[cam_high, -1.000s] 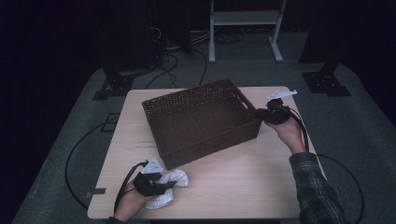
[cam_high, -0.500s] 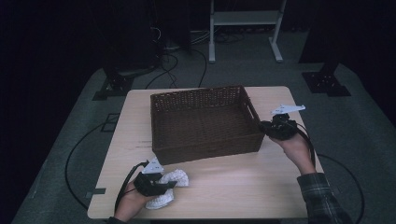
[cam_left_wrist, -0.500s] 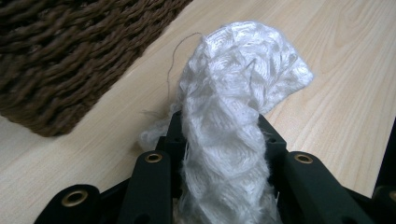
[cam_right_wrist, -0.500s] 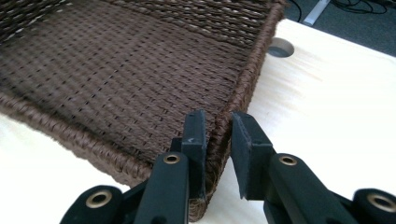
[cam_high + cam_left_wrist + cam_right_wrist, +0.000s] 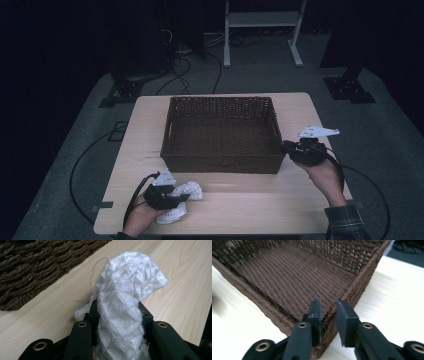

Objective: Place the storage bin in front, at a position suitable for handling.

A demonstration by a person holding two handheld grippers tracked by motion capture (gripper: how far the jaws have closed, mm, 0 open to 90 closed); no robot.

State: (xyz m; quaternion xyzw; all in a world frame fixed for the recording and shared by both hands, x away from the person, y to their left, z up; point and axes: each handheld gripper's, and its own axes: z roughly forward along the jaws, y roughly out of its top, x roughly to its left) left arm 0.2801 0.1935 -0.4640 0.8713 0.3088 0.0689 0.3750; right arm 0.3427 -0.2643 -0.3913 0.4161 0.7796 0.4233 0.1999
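Note:
A brown wicker basket (image 5: 220,162) stands square in the middle of the wooden table (image 5: 300,107), nothing inside it. My right gripper (image 5: 286,146) is at its near right corner. In the right gripper view the gripper (image 5: 329,306) straddles the basket's rim (image 5: 359,282), one jaw inside and one outside, shut on it. A white knitted cloth (image 5: 192,190) lies at the table's front left. My left gripper (image 5: 182,197) is shut on it. In the left gripper view the cloth (image 5: 125,290) bulges out from between the jaws, with the basket's wall (image 5: 30,270) beside it.
Black cables (image 5: 80,165) trail over the grey floor left of the table. A white metal frame (image 5: 260,20) stands at the back. Dark stand feet (image 5: 347,87) sit on the floor beyond the table's far corners. Bare tabletop lies right of the basket.
The basket has swung from a skewed angle to square with the table. My right gripper moved toward the near side with the basket's corner. The left gripper and cloth stayed put.

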